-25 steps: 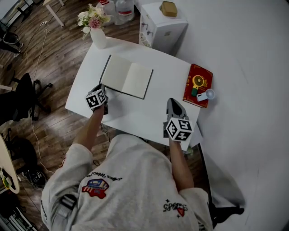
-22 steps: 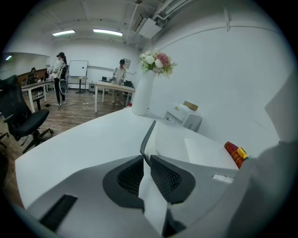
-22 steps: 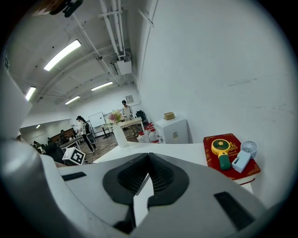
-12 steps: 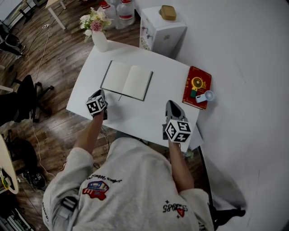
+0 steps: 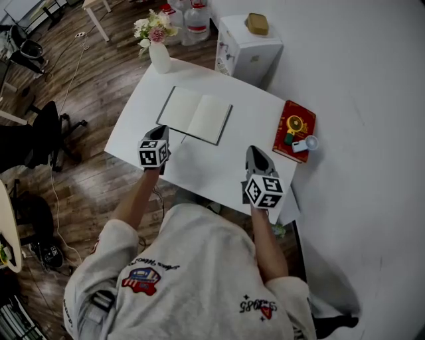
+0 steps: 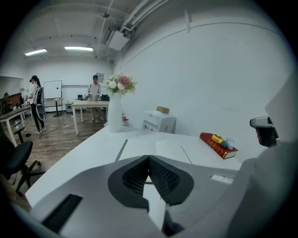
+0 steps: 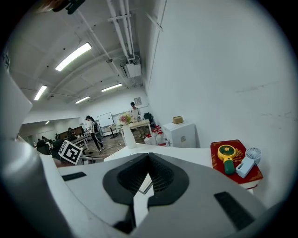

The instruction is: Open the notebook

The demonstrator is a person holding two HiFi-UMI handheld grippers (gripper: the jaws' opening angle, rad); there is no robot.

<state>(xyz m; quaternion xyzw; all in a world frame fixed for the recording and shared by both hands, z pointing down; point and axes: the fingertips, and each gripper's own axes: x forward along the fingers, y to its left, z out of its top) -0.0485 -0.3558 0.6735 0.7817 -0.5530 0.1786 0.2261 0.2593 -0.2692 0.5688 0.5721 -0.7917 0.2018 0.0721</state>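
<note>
Head view: notebook (image 5: 196, 115) is lying open at upper centre, so the step looks done. Left gripper (image 5: 161, 133) and right gripper (image 5: 254, 154) are being held closed, empty; pages best left untouched.

In the right gripper view the notebook (image 7: 146, 184) shows only as a thin strip in the opening under the tips of the right gripper (image 7: 149, 155); the rest is hidden behind it. In the head view the person's arms and body cover the near edge of the surface (image 5: 206, 163), and the top edge cuts the water bottles (image 5: 197, 16). The tan thing (image 5: 257, 24) on the white cabinet (image 5: 249, 50) is too small to name.
</note>
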